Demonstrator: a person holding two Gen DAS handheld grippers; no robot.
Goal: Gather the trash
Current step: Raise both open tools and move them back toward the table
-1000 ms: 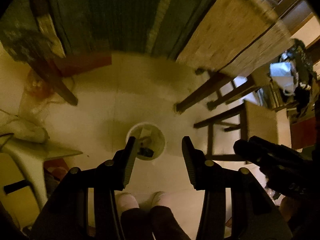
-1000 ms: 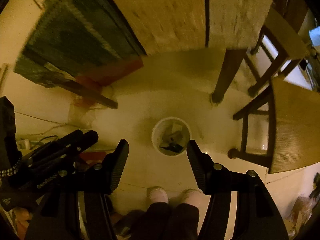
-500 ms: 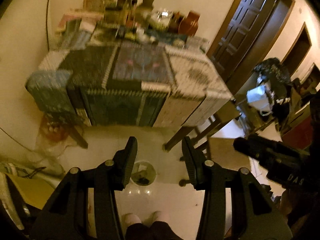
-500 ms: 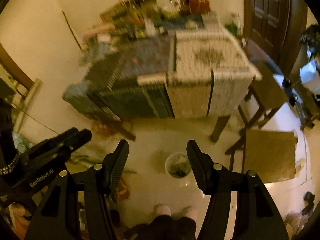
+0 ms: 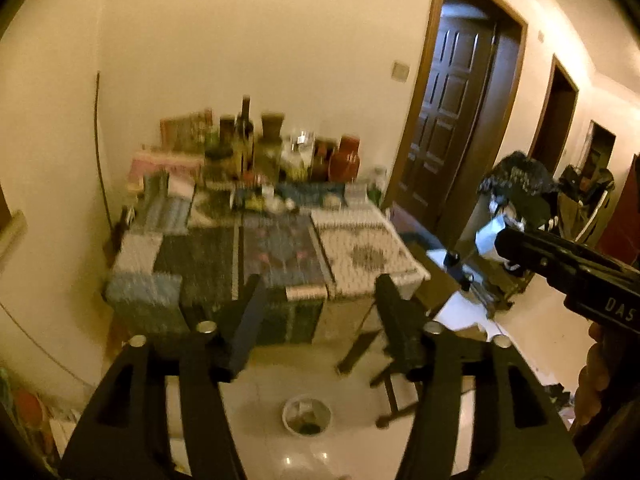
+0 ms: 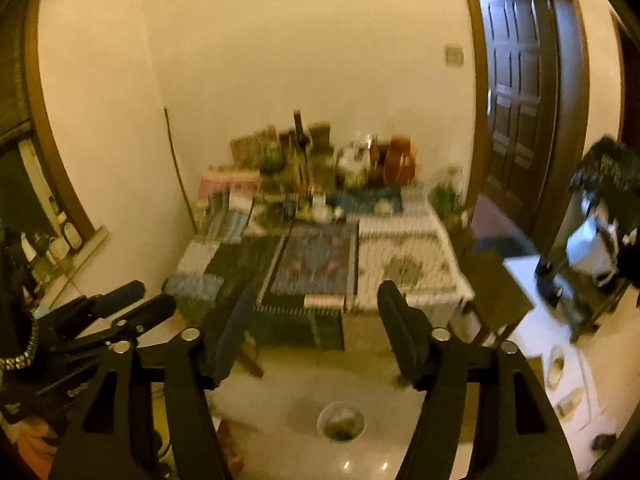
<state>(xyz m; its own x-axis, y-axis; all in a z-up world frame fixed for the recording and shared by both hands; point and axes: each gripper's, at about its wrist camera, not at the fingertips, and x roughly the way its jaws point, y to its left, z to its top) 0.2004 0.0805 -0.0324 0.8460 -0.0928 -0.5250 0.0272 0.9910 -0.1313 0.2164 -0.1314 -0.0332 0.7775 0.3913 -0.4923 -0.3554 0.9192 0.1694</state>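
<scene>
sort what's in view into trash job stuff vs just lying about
For the job:
- white bin on the floor, some trash inside
- left gripper, fingers opening, nothing between
- right gripper, fingers opening, nothing between

Just lying about:
- cluttered table
- dark bottle
- door

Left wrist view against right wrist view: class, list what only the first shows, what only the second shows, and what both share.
Only the left wrist view shows further doorways down the right-hand wall. Only the right wrist view shows a window sill with small items at the left. Both share the cluttered table under a patterned cloth, the white bin on the floor, the dark door, and open, empty hand-held gripper jaws, still opening.
</scene>
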